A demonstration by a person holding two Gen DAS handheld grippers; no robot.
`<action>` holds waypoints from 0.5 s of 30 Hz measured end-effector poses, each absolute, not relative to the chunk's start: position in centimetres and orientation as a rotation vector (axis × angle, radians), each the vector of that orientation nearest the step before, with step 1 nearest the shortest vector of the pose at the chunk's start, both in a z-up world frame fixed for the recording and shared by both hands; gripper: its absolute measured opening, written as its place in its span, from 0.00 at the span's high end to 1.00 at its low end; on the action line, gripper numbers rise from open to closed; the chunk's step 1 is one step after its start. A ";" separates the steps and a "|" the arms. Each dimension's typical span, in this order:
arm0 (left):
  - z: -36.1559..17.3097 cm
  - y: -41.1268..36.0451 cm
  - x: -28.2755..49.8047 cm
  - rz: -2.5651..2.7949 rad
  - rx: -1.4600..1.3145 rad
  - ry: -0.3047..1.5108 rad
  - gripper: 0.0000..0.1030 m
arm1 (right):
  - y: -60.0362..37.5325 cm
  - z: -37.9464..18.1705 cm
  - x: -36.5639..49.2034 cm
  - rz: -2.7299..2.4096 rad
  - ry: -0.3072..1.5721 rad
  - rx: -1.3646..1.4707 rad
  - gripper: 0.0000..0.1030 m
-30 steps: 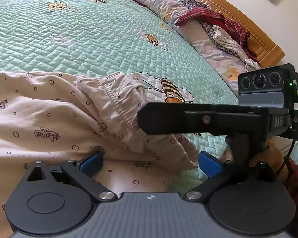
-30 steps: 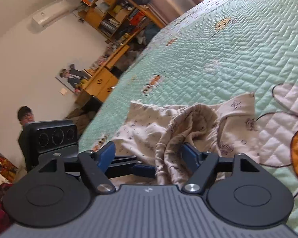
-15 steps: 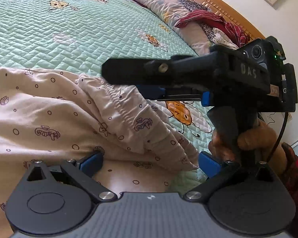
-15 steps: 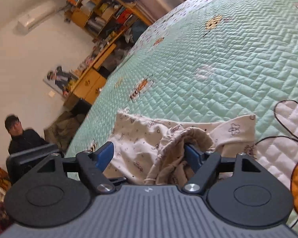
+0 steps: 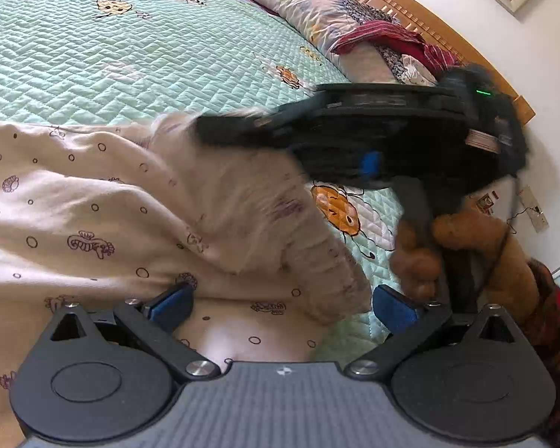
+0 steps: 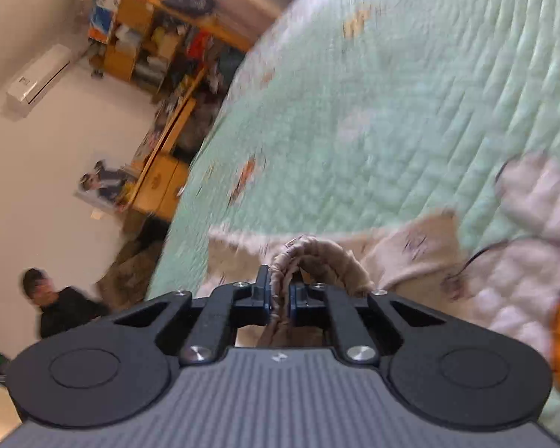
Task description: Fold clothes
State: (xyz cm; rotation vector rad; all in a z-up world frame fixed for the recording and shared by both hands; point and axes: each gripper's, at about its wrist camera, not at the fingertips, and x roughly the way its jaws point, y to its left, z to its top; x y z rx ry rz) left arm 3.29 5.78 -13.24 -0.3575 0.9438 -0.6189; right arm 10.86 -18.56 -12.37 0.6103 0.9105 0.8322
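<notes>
On my left, the left gripper (image 5: 282,306) sits with its blue fingers (image 5: 170,304) spread wide, straddling the cream printed garment (image 5: 93,216) without pinching it. That garment lies spread over the mint quilted bedspread (image 5: 130,48), its gathered waistband end lifted and blurred. Further right in the left wrist view, the right gripper (image 5: 220,132) reaches across, held by a hand (image 5: 440,246), with a pile of clothes (image 5: 388,37) by the wooden headboard (image 5: 429,18) beyond. From my right wrist view, the right gripper (image 6: 279,300) has clamped tight on the garment's bunched elastic waistband (image 6: 317,257), raised just above the bedspread (image 6: 392,93); a person (image 6: 61,308) sits far left
</notes>
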 end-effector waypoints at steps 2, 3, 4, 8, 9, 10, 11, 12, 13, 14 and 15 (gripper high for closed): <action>-13.3 5.9 3.3 -0.619 -0.365 0.943 0.01 | -19.0 -10.6 9.6 0.783 0.823 0.531 0.91; -13.3 5.9 3.3 -0.619 -0.365 0.944 0.01 | -19.2 -10.9 9.7 0.775 0.828 0.544 0.91; -13.3 5.9 3.2 -0.619 -0.365 0.945 0.01 | -19.4 -11.2 9.9 0.767 0.834 0.557 0.91; -13.5 6.3 3.3 -0.627 -0.385 0.950 0.01 | -20.3 -12.3 10.4 0.737 0.855 0.610 0.91; -13.6 6.5 3.4 -0.628 -0.395 0.950 0.01 | -20.5 -12.6 10.6 0.729 0.860 0.623 0.91; -13.7 6.7 3.4 -0.630 -0.406 0.951 0.01 | -20.7 -12.9 10.7 0.721 0.865 0.636 0.89; -13.7 6.8 3.5 -0.630 -0.417 0.951 0.01 | -20.9 -13.2 10.9 0.713 0.870 0.649 0.87; -13.7 6.9 3.4 -0.630 -0.421 0.951 0.01 | -21.2 -13.5 11.0 0.705 0.875 0.663 0.83; -13.7 7.0 3.4 -0.629 -0.424 0.951 0.01 | -21.4 -13.8 11.1 0.697 0.880 0.676 0.81; -13.7 7.1 3.3 -0.629 -0.426 0.952 0.01 | -21.6 -14.1 11.3 0.689 0.885 0.689 0.81; -13.6 7.1 3.2 -0.627 -0.425 0.950 0.01 | -21.8 -14.4 11.4 0.681 0.890 0.702 0.81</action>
